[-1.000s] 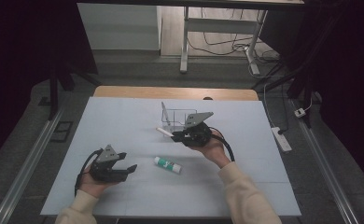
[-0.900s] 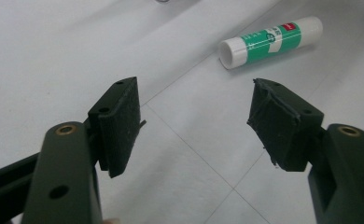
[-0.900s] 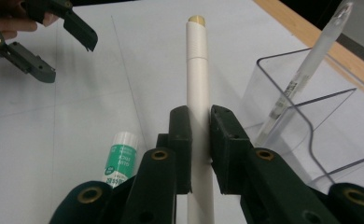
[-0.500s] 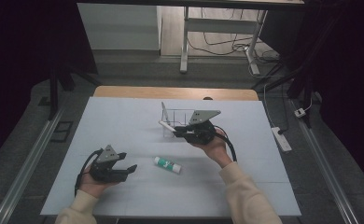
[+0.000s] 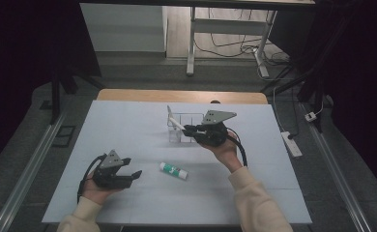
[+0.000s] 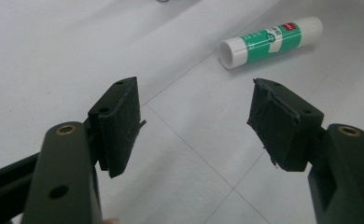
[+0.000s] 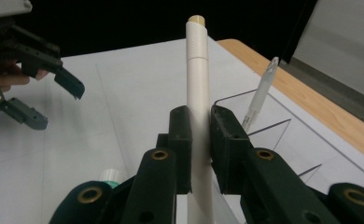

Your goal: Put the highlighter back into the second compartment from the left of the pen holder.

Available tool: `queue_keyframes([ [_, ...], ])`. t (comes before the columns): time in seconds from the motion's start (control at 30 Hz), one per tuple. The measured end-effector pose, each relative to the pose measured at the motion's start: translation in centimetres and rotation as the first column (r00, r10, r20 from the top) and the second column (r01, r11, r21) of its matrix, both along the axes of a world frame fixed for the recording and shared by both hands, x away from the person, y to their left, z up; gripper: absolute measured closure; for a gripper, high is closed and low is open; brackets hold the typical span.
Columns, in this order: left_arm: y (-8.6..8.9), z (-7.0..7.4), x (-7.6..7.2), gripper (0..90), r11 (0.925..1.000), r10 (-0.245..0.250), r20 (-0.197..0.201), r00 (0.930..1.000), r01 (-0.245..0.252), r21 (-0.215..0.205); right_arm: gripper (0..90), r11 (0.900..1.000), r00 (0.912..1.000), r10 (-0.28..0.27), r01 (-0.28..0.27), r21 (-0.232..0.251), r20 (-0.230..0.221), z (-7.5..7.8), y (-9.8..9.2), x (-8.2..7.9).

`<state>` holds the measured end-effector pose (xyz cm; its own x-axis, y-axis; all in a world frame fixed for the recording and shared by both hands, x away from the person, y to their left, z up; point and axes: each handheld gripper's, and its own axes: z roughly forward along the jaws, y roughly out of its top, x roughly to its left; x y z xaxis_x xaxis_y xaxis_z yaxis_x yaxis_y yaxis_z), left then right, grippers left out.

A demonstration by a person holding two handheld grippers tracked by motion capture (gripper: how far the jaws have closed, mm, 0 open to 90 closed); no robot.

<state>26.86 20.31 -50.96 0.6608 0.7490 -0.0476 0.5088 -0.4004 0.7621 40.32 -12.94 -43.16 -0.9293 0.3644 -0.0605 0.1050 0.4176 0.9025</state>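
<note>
White is the pen [image 7: 198,93] that the right gripper [image 7: 200,149] holds: its two black jaws press on the barrel from both sides, closed as far as the barrel allows, and the pen stands out between them with a beige tip at the far end. In the high view this right gripper [image 5: 190,129] is raised near the middle of the table [image 5: 128,121], just beside the clear organiser [image 5: 182,126], and the white pen [image 5: 176,124] pokes out toward the left over the front part of the organiser. I cannot tell if the pen touches the organiser's wall. A second, translucent pen [image 7: 260,93] leans inside one compartment of the clear organiser [image 7: 264,133] (it rests against the wall).

At the near left side, the left gripper [image 5: 128,173] is low over the table in the person's hand. Its jaws stand wide apart and nothing is between them; in the left gripper view, bare white table surface [image 6: 54,56] shows between the pads [image 6: 119,121].

A glue stick [image 5: 173,170] with a green and white label lies on its side on the table, between the two hands and apart from both. From the left gripper view the glue stick [image 6: 271,41] lies beyond the open jaws, a little to the right.
</note>
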Motion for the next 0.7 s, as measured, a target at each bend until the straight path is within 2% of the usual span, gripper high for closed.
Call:
queue_keyframes([
  [0.27, 0.0, 0.0, 0.0, 33.5, 1.0, 0.0, 0.0, 1.0, 0.0, 0.0, 78.2, 0.999, 0.9992, -0.037, 0.036, 0.03, 0.012, 0.8, -0.5, 0.4],
  [0.7, 0.0, 0.0, 0.0, 33.5, 1.0, 0.0, -0.001, 1.0, 0.0, 0.0, 78.3, 0.991, 0.9958, -0.092, 0.092, 0.093, 0.0, 1.3, -0.6, 1.3],
])
